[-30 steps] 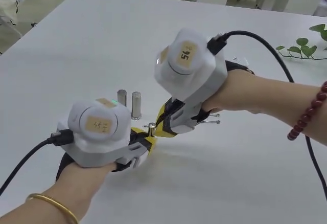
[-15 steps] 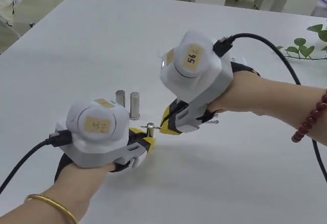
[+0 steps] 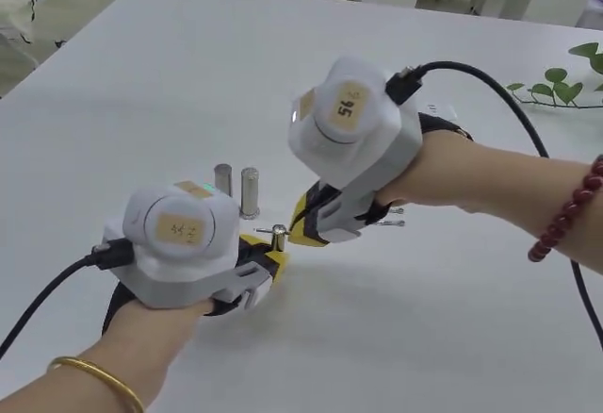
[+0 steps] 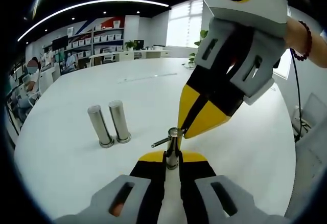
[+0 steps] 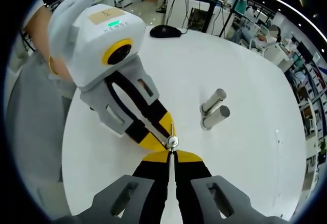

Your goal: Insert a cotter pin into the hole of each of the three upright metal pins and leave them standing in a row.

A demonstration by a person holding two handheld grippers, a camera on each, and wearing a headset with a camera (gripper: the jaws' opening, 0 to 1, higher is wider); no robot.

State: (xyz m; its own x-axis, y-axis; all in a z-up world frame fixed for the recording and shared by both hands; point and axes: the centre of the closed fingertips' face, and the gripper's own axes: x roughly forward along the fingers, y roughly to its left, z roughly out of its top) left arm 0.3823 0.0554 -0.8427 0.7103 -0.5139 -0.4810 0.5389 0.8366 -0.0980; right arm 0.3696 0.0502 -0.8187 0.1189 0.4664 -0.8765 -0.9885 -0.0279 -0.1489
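The left gripper [image 4: 172,158] has its fingers closed on an upright metal pin [image 4: 173,141]. The right gripper [image 5: 172,155] pinches a cotter pin [image 4: 160,142] that sticks through that pin's hole. Two more metal pins [image 3: 250,192] stand side by side on the worktop [image 3: 424,319] nearby

I see a white table [image 3: 160,64] stretching away from me, with a green plant [image 3: 563,85] at its far right edge. A black mouse [image 5: 166,30] lies far off on it. Shelves [image 4: 94,36] line the far wall.
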